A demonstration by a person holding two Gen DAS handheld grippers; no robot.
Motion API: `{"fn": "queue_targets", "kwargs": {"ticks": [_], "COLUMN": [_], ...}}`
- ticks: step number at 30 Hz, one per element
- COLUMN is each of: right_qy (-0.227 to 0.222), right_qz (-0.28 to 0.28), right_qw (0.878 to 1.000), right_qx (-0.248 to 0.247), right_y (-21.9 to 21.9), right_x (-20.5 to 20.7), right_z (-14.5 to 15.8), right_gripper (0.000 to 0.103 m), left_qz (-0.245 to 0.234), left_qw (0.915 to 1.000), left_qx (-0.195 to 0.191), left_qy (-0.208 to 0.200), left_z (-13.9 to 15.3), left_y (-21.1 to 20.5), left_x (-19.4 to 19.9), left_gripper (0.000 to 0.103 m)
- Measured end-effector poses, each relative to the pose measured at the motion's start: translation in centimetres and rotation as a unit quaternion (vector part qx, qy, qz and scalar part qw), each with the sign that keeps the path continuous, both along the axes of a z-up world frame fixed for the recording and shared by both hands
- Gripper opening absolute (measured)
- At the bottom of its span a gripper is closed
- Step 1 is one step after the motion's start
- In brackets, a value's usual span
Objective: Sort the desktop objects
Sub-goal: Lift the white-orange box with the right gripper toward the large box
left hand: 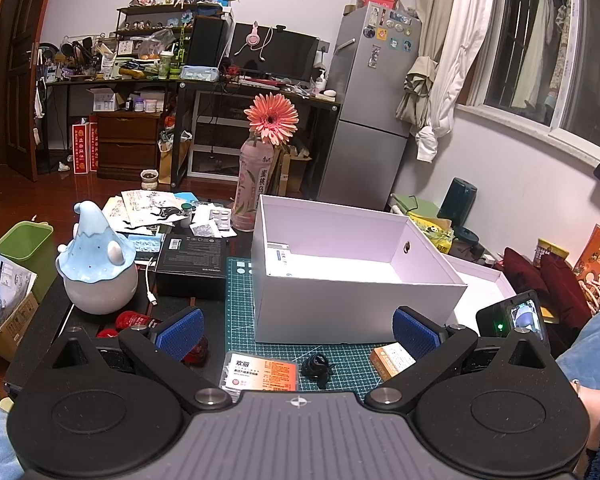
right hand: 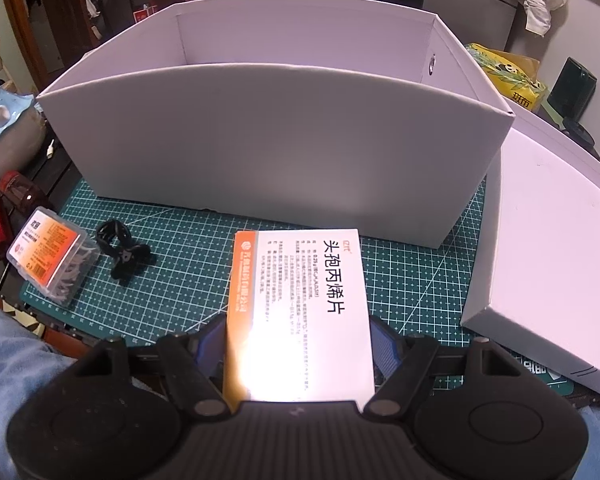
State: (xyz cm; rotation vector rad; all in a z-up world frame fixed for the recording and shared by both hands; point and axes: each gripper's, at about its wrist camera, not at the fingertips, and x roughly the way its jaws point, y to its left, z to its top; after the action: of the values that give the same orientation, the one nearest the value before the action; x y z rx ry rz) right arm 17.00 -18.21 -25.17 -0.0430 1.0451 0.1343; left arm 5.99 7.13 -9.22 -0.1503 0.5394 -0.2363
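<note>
In the right wrist view, my right gripper (right hand: 298,346) is shut on a white and orange medicine box (right hand: 300,304), held low over the green cutting mat (right hand: 188,264) just in front of the open white storage box (right hand: 260,140). A clear plastic case with an orange label (right hand: 54,256) and a black clip (right hand: 122,250) lie on the mat to the left. In the left wrist view, my left gripper (left hand: 296,332) hangs open over the mat, above the clear case (left hand: 260,372) and the clip (left hand: 318,364). The medicine box (left hand: 392,360) shows by its right finger.
The white lid (right hand: 540,240) lies right of the storage box. A blue and white ceramic figure (left hand: 96,264), a black carton (left hand: 192,268) and red objects (left hand: 134,322) sit left of the mat. A pink bottle holding a flower (left hand: 254,188) stands behind. A small white item (left hand: 280,256) rests inside the storage box.
</note>
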Motion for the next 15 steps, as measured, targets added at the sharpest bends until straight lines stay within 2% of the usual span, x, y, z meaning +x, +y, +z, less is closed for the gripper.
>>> {"fn": "queue_targets", "kwargs": {"ticks": [15], "right_qy": [-0.033], "right_qz": [-0.007], "right_qw": [0.999], "right_qx": [0.032], "right_y": [-0.8], "right_x": [-2.1], "right_z": [2.7], "right_gripper": [0.072], "left_qz": [-0.002], "left_qw": [0.9999], "left_qx": [-0.008], "left_qy": [-0.007], "left_z": [0.1], "left_y": [0.1], "left_x": [-0.3], "left_gripper": [0.102]}}
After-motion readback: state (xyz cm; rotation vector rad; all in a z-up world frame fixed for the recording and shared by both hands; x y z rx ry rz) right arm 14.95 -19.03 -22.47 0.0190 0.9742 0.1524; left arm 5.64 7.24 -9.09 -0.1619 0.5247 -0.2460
